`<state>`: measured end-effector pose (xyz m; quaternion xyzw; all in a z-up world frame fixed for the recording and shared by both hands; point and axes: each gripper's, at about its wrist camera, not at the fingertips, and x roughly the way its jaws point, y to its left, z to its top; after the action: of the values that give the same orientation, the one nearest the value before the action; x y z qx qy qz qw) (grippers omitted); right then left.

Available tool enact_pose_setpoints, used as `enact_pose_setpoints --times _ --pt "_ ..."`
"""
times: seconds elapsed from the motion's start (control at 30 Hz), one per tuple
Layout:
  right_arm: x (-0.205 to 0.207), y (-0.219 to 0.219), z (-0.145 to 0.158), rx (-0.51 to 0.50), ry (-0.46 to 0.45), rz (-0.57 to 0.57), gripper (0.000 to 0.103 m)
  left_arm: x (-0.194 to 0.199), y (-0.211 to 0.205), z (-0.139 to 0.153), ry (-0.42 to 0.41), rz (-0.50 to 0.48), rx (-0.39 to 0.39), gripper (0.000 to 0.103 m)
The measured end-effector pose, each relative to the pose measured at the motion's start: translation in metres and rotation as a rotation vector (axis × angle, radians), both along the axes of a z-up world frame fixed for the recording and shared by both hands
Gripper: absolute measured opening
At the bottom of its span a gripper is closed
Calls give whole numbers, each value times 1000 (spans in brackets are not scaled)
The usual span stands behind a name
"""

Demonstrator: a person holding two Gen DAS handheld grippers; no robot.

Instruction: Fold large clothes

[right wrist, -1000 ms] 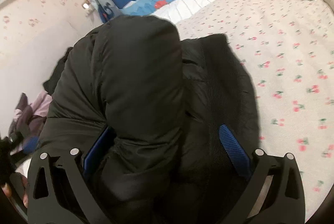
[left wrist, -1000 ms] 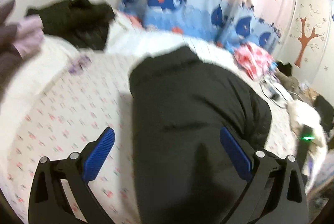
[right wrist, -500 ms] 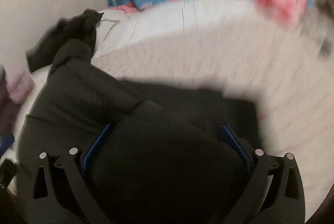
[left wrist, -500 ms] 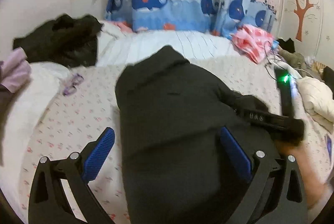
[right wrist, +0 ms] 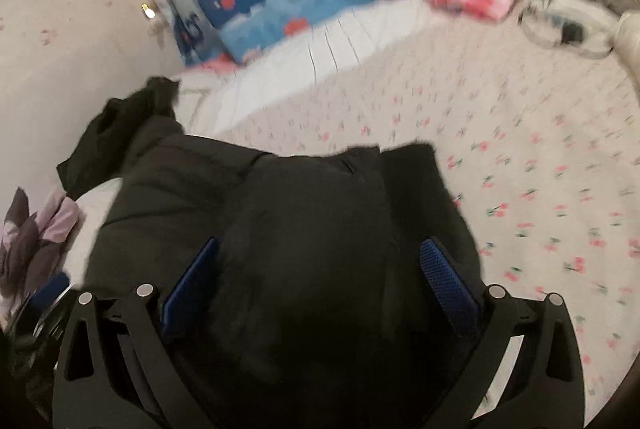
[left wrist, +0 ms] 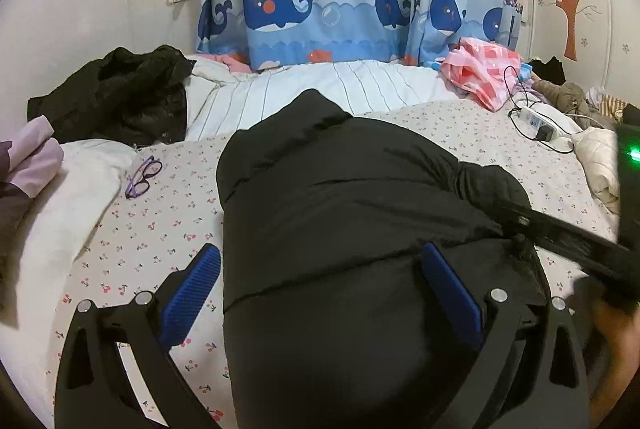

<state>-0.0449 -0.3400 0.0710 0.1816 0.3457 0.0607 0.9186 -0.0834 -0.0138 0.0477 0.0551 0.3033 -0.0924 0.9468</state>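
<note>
Lengthwise, black jacket [left wrist: 352,229] runs collar-away on bed [left wrist: 160,229]; left gripper [left wrist: 320,293], right gripper [right wrist: 316,285] spread.

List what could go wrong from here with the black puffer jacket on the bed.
1. The black puffer jacket is bulky and slick-looking; both the left gripper and right gripper are open around it, so the fold may spring apart.
2. The purple glasses lie on the sheet just left of the jacket; a sweep that way could hit them.
3. The right wrist view is motion-blurred, so a fast move may drag fabric.
</note>
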Motion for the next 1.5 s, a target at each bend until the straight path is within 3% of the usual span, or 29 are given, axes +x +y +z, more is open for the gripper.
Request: enact_pose_setpoints --times 0.17,0.3,0.73,0.8,0.87,0.93,1.0,1.1,1.17,1.23,1.3,1.4,1.5 --pt "-20 22 0 -99 2 54 96 -1 4 3 -8 7 -11 96" --pt "-9 23 -18 -55 59 80 96 -2 3 5 -14 10 -10 96" --pt "-7 17 -25 -39 62 85 96 -5 -2 7 -29 5 14 96" --pt "-8 17 -22 -49 53 82 96 -5 -2 7 -28 4 14 96" --pt "-16 13 -9 -91 -26 40 96 -5 -1 7 -19 1 -2 96" --pt "-27 1 6 -113 -104 -35 96 1 9 8 18 -1 -60 96" --pt "-28 -13 8 -117 -106 -95 96 12 32 9 94 12 -192 96" --pt "-12 -31 -17 -70 38 -112 96 31 72 -1 210 69 -393 96" --pt "5 -29 -43 -12 164 -50 96 43 91 -17 306 112 -462 96" --pt "7 -31 -49 36 186 -42 96 51 101 -37 405 127 -515 96" --pt "2 -33 -40 13 143 -60 96 58 101 -58 521 81 -591 96" --pt "-11 -39 -22 -58 47 -142 96 56 94 -68 577 22 -652 96" --pt "-7 -48 -26 -130 93 -212 96 54 77 -69 583 -28 -591 96"
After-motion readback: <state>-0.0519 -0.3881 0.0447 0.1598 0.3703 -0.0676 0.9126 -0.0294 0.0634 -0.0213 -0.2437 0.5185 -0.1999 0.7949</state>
